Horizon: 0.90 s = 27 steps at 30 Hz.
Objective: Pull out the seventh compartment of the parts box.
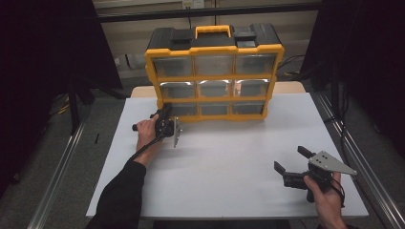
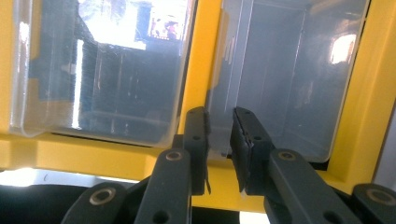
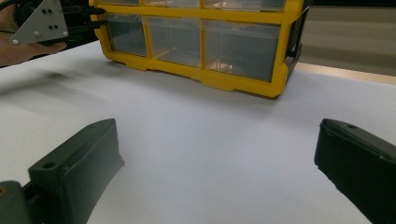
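On the left of the white surface point(image 1: 224, 162), the left hand-held gripper point(image 1: 165, 114) is at the bottom left corner of the yellow organizer point(image 1: 214, 71). It points into the front of the lowest row. In the left gripper view, its two jaws are closed on the front edge of a clear drawer point(image 2: 280, 84), close to the yellow divider point(image 2: 198, 70) that stands between this drawer and the next one point(image 2: 98, 70). The thin plastic wall sits between the pads, so the left hand-held gripper point(image 2: 219, 140) is clamped on the drawer. The person's left hand point(image 1: 147, 133) holds the tool, and a dark sleeve point(image 1: 119, 195) comes in from the bottom edge.

The organizer stands upright at the far side of the surface, in the middle, with three rows of three clear drawers and a yellow handle point(image 1: 213, 31) on its black top.

On the right, near the front edge, the right hand-held gripper point(image 1: 292, 164) lies low over the surface in the person's right hand point(image 1: 327, 200), well apart from the organizer. Its jaws are wide apart with nothing between them, as the right gripper view shows.
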Tool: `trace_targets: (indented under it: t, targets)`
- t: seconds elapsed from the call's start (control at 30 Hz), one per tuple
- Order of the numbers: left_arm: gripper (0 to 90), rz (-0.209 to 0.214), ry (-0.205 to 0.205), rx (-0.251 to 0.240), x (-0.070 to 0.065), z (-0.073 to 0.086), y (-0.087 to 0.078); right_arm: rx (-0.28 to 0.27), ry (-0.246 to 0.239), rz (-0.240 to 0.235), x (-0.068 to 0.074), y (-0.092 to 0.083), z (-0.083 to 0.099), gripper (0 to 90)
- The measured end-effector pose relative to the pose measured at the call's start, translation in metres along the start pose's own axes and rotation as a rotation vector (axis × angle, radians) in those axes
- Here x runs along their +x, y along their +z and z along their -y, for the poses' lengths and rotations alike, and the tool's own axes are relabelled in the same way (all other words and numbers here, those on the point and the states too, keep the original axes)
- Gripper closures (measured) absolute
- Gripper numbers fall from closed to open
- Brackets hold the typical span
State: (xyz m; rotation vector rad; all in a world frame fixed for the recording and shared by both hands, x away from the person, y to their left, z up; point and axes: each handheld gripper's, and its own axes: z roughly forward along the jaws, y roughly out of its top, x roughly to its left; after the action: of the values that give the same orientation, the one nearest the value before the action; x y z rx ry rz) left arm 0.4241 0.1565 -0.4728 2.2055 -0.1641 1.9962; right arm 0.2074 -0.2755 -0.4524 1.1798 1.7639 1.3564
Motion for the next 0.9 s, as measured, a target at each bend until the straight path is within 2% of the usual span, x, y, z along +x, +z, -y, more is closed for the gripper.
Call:
trace_targets:
  t: [0.03, 0.07, 0.1, 0.13, 0.2, 0.23, 0.3, 0.33, 0.37, 0.43, 0.47, 0.53, 0.6, 0.63, 0.67, 0.73, 0.77, 0.83, 0.87, 0.9]
  targets:
    - [77.3, -0.007, -0.007, -0.007, 0.0, 0.0, 0.0, -0.001, 0.0, 0.001, 0.0, 0.0, 0.0, 0.0]
    - [77.3, -0.006, -0.041, -0.028, -0.002, 0.0, 0.001, -0.001, 0.0, 0.001, 0.0, 0.0, 0.0, 0.0]
    - [77.4, -0.01, -0.05, -0.043, -0.003, 0.0, 0.002, -0.001, 0.0, 0.002, 0.0, 0.0, 0.0, 0.0]
    - [77.4, 0.0, -0.01, -0.014, -0.001, 0.0, 0.0, -0.001, 0.001, 0.002, 0.0, 0.0, 0.0, 0.0]
    - [77.4, 0.0, -0.009, -0.018, 0.0, 0.0, -0.001, -0.003, -0.001, 0.002, 0.0, 0.0, 0.0, 0.0]
    - [77.4, 0.013, -0.01, -0.002, 0.0, 0.0, -0.002, -0.002, 0.0, 0.002, 0.0, 0.0, 0.0, 0.0]
    - [77.4, 0.003, -0.004, -0.013, 0.001, -0.001, -0.003, -0.003, -0.001, 0.003, 0.0, 0.0, 0.0, 0.0]
    - [77.4, 0.014, -0.023, -0.014, 0.0, -0.001, -0.003, -0.003, 0.0, 0.004, 0.0, 0.0, 0.0, 0.0]
    - [77.4, -0.001, -0.097, -0.073, -0.005, 0.0, 0.0, -0.003, 0.0, 0.004, 0.0, 0.0, 0.0, 0.0]
    - [77.5, -0.009, -0.13, -0.09, -0.008, 0.0, -0.001, -0.004, 0.0, 0.005, 0.0, 0.0, 0.0, 0.0]
    - [77.5, -0.007, -0.132, -0.094, -0.008, 0.0, -0.001, -0.007, -0.001, 0.006, 0.0, 0.0, 0.0, 0.0]
    - [77.5, 0.005, -0.091, -0.074, -0.005, 0.0, -0.004, -0.006, 0.0, 0.006, 0.0, 0.0, 0.0, 0.0]
    - [77.5, 0.0, -0.104, -0.079, -0.006, 0.0, -0.004, -0.007, -0.004, 0.004, 0.0, 0.0, 0.0, 0.0]
    - [77.5, 0.003, -0.088, -0.081, -0.005, -0.001, -0.005, -0.006, -0.003, 0.003, 0.0, 0.0, 0.0, 0.0]
    - [77.5, 0.003, -0.088, -0.081, -0.005, -0.001, -0.005, -0.006, -0.003, 0.003, 0.0, 0.0, 0.0, 0.0]
    - [77.5, 0.008, -0.13, -0.092, -0.008, 0.0, -0.005, -0.006, -0.002, 0.003, 0.0, 0.0, 0.0, 0.0]
    - [77.4, 0.007, -0.096, -0.073, -0.005, -0.001, -0.007, -0.003, 0.001, 0.002, 0.001, 0.0, 0.0, 0.0]
    - [77.2, 0.008, -0.117, -0.079, -0.006, -0.002, -0.008, -0.004, -0.001, 0.003, 0.0, 0.0, -0.001, 0.0]
    - [77.2, 0.009, -0.11, -0.076, -0.006, -0.002, -0.008, -0.007, -0.001, 0.005, 0.0, 0.0, -0.001, 0.0]
    - [77.2, 0.001, -0.131, -0.087, -0.007, -0.002, -0.008, -0.006, -0.002, 0.004, 0.0, 0.0, -0.001, 0.0]
